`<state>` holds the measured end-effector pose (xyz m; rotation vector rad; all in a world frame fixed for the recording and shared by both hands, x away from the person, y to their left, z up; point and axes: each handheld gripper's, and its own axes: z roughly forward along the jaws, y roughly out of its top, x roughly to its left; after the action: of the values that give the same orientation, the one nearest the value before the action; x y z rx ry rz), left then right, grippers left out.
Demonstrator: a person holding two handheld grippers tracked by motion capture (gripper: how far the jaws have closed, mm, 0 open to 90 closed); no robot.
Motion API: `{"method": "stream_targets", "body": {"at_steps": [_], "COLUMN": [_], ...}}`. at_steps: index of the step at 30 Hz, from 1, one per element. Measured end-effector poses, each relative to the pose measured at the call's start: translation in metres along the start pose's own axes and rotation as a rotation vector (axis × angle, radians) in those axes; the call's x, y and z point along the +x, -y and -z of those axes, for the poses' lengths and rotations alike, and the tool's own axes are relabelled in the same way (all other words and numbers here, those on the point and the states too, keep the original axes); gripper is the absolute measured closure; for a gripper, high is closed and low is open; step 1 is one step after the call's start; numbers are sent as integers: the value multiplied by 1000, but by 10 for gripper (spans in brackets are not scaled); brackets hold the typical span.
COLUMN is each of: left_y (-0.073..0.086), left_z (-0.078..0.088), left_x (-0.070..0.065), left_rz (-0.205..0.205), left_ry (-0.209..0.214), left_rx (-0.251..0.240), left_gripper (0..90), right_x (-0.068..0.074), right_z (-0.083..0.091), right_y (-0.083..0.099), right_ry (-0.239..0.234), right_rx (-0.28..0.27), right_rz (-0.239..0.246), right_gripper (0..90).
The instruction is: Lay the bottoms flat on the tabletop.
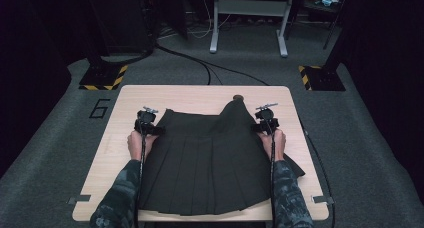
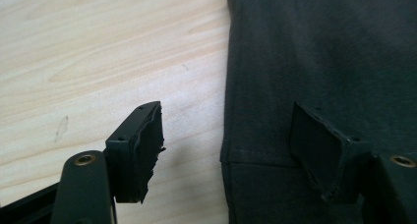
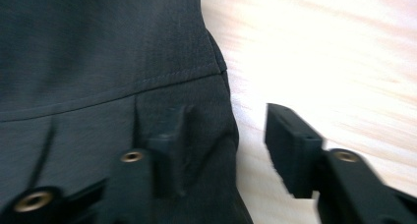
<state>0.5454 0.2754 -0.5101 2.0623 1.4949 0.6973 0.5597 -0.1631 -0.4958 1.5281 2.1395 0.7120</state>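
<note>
Fabric of a dark pleated skirt (image 1: 210, 158) lies flat on the pale wooden table (image 1: 120, 138). We see our left gripper (image 2: 223, 145) and right gripper (image 3: 226, 145) straddling its side edges, jaws apart, clamping nothing.

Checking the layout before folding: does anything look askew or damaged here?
The dark pleated skirt isn't flat: its far right corner is humped into a peak beside the right claw. In the left gripper view, one pad of the left claw has a ragged, worn edge.
</note>
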Motion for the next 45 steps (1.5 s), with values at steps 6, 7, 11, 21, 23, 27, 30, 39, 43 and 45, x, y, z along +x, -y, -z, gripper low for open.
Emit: {"method": "stream_targets", "body": {"at_steps": [6,7,11,21,23,27,30,39,43,45], "left_y": [1,1,4,2,2,9,23,92,115,121], "left_z": [-1,-1,-1,13,27,58,79,103,93,93], "left_x": [5,6,8,11,13,10,4,-8,-6,-4], "left_rz": [24,26,68,54,62,33,-14,-72,-30,9], "left_ry": [-51,-56,-54,-12,29,87,114,165,176,181], "left_rx": [2,4,-5,-26,-53,-96,-106,-20,13,-19], "left_gripper": [295,295,295,216,175,141,129,132,132,130], "right_x": [6,7,6,-10,-18,-24,-22,-10,-10,-10], "right_z": [-6,-5,-1,9,22,53,71,78,70,71], "right_y": [1,1,6,9,11,21,36,88,97,98], "right_ry": [19,28,41,2,-26,-87,-96,-115,-119,-104], "right_rx": [31,30,37,37,-2,-48,-38,21,27,32], "right_rz": [23,20,6,-32,-59,-47,-15,52,47,41], "right_gripper": [836,856,877,693,646,578,551,620,693,700]}}
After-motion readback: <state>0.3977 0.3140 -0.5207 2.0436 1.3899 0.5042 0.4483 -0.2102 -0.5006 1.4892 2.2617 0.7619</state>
